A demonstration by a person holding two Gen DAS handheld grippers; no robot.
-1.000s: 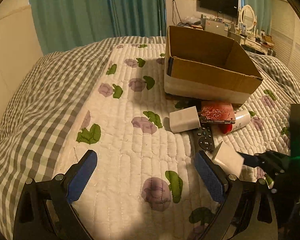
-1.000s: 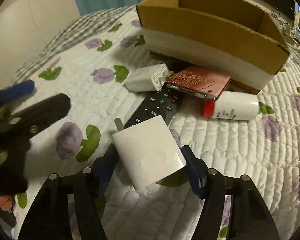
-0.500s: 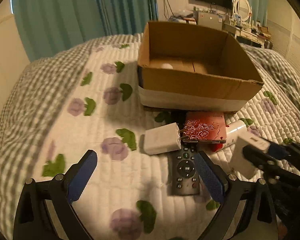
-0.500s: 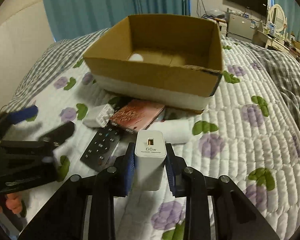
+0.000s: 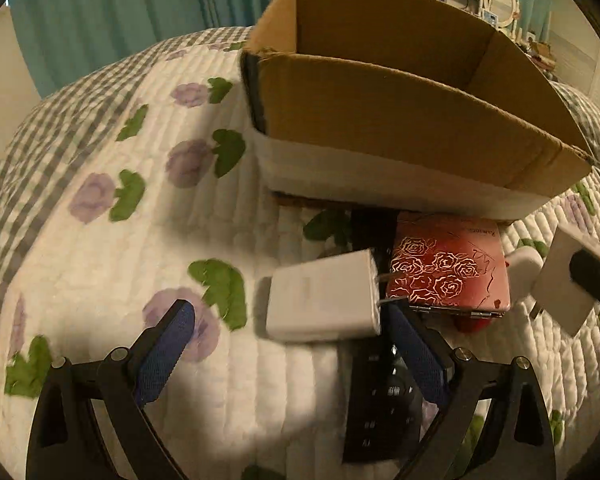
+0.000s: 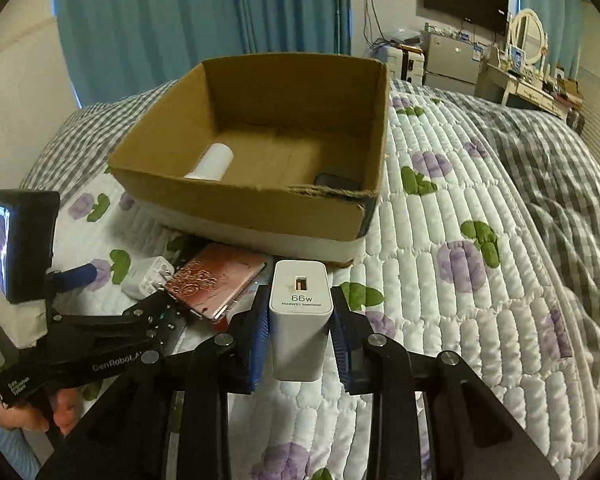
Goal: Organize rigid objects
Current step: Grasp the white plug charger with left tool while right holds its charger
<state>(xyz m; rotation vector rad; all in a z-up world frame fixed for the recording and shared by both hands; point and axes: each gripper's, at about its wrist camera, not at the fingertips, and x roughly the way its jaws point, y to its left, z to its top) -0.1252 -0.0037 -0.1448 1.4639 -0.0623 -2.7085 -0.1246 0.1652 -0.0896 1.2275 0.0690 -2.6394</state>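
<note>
My right gripper (image 6: 299, 322) is shut on a white 66W charger (image 6: 299, 312), held above the quilt in front of the cardboard box (image 6: 260, 200); it also shows in the left wrist view (image 5: 560, 280). The box holds a white cylinder (image 6: 212, 162) and a dark object (image 6: 332, 181). My left gripper (image 5: 288, 344) is open, low over the quilt, its fingers either side of a second white charger (image 5: 324, 300). A red rose-patterned case (image 5: 448, 276), a black remote (image 5: 380, 404) and a white bottle with a red cap (image 5: 520, 264) lie in front of the box.
The objects lie on a floral quilted bedspread (image 6: 460, 280) over a grey checked blanket (image 6: 540, 140). Teal curtains (image 6: 180, 20) hang behind the bed. A desk, a TV and a mirror (image 6: 528, 36) stand at the far right.
My left gripper has moved forward and down to the second white charger. My right gripper has lifted the 66W charger higher, so the inside of the box shows.
</note>
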